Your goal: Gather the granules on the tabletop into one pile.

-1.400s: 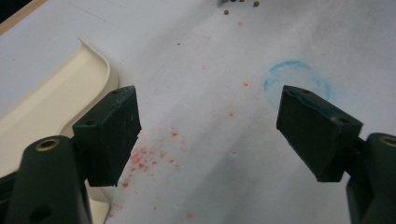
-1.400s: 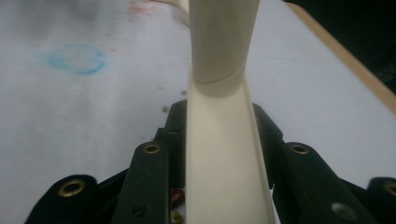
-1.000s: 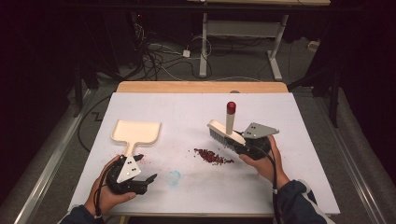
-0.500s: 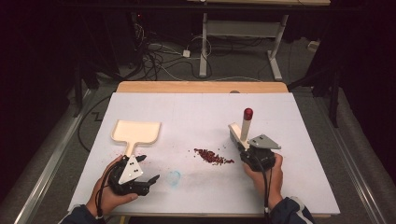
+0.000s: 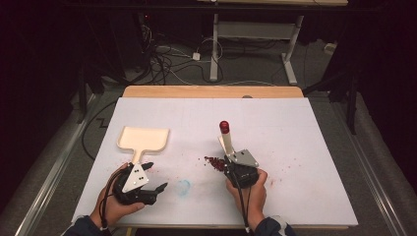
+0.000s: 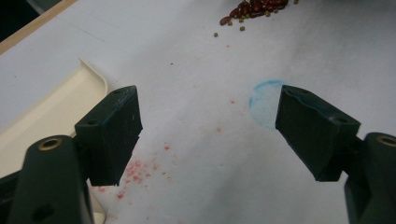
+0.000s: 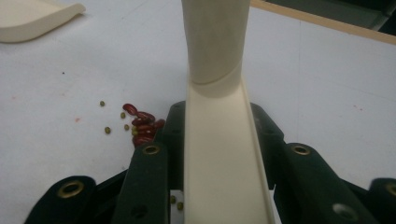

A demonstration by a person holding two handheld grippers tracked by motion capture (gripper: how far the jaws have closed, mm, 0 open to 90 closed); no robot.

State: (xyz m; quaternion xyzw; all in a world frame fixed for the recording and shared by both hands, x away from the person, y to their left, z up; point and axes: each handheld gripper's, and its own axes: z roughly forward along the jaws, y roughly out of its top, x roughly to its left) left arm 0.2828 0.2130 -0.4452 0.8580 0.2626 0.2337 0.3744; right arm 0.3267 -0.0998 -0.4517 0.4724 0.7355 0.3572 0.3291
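Observation:
My right gripper [image 5: 231, 161] is shut on a cream brush [image 5: 226, 141], whose handle ends in a red tip [image 5: 224, 126] and points away from me. In the right gripper view the brush [image 7: 215, 140] lies between the jaws of the right gripper [image 7: 215, 122]. A small pile of red and green beans [image 5: 213, 162] lies just left of it, also close beside the left jaw [image 7: 142, 123]. A cream dustpan [image 5: 144, 138] rests on the table at the left. My left gripper [image 5: 156, 177] stands open just below the pan's handle, and nothing is between the jaws of the left gripper [image 6: 208, 126].
A white sheet [image 5: 295, 147] covers the table, with a wooden edge [image 5: 211, 92] at the back. A blue ring stain [image 5: 183, 187] and pink smears [image 6: 137, 168] mark the sheet between the grippers. Desk legs and cables lie on the floor beyond.
My right gripper has carried the brush left and toward me, down to the right side of the bean pile. The left gripper has stayed put.

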